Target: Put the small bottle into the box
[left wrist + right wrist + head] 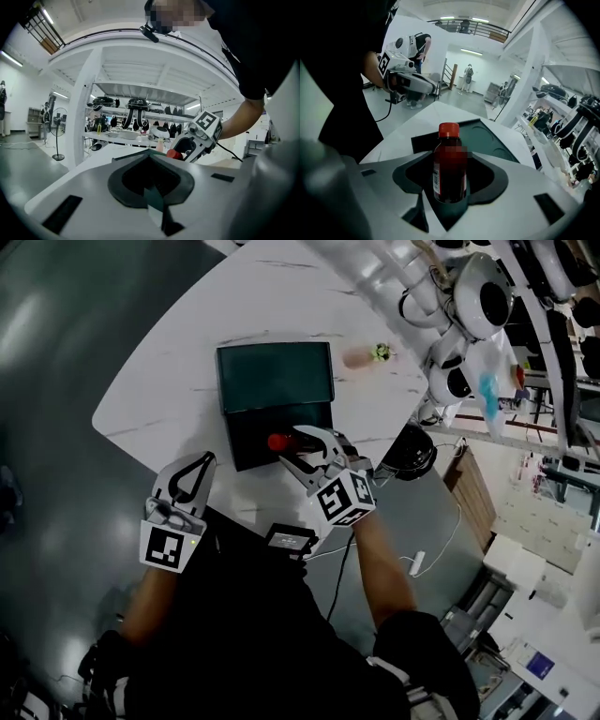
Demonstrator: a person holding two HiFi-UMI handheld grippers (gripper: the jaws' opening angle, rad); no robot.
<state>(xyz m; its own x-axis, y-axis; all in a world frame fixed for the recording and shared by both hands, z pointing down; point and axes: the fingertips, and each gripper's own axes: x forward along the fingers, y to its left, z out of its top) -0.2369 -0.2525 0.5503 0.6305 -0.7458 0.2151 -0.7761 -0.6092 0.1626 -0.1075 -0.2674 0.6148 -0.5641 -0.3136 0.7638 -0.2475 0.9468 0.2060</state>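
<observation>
Nearest, the left gripper (199, 470) is by the near edge of the table (159, 390), jaws together with nothing between them. Just beyond, the right gripper (296, 450) has its jaws clamped on the bottle (450, 164), red cap poking past the tips, over the dark box (246, 439). The lid (275, 376) lies open behind.

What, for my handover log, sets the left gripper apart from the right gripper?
The right gripper is shut on the small bottle, while the left gripper has its jaws together on nothing. The right gripper hangs over the dark base of the open box, while the left gripper sits off the box's near left corner, by the edge of the table. Both have their jaws closed.
</observation>
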